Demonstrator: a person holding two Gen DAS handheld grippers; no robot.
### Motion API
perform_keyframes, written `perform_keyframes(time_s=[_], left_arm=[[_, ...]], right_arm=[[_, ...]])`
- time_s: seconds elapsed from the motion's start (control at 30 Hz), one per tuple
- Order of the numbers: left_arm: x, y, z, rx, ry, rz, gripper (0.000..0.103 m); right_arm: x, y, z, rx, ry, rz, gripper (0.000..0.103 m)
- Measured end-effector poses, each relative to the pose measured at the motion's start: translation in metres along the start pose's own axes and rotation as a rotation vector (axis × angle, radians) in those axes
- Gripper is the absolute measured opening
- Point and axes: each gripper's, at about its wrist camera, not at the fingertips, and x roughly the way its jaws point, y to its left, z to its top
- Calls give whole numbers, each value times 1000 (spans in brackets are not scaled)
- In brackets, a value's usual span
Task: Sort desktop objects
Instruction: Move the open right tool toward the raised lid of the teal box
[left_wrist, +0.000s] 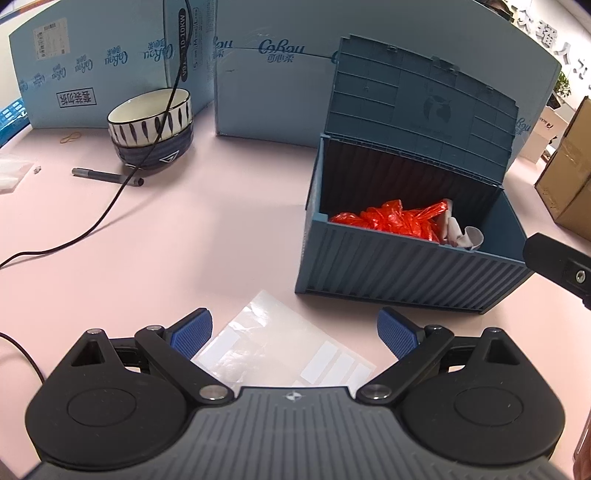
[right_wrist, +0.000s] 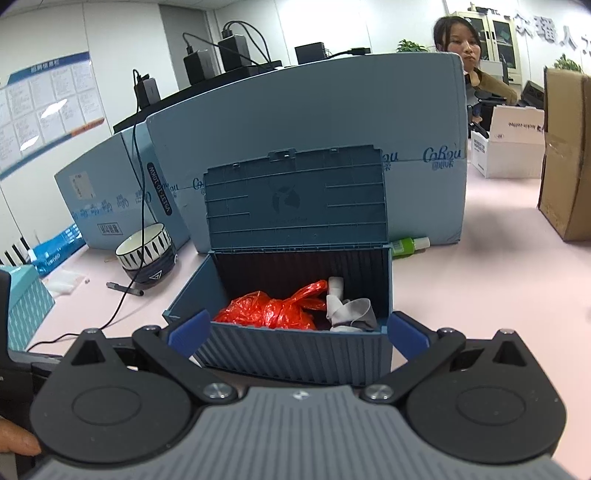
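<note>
The blue box (left_wrist: 406, 258) is viewed obliquely from its front left, and closely, head-on, in the right wrist view (right_wrist: 295, 350).

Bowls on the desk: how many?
2, stacked by the blue cardboard panels: a white ceramic bowl with dark leaf strokes nested in a dark blue bowl. Others may be hidden behind the open blue storage box.

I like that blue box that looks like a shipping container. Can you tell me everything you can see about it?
The blue box looks like ribbed plastic, shaped like a tiny shipping container. Its hinged lid stands open, upright at the back, with a faint round logo on it. The inside is dark. A crumpled red plastic bag and some whitish crumpled scraps lie inside. It sits on the pink table, before light-blue cardboard.
</note>
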Motion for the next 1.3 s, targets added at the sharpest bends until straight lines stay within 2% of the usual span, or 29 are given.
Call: perform_keyframes(time_s=[0.5,1.3], left_arm=[[17,2,7,15,44,46,96],[27,-31,14,98,44,10,96]], right_arm=[[8,-6,3,22,17,-18,103],[-7,-33,-2,104,0,-68,103]])
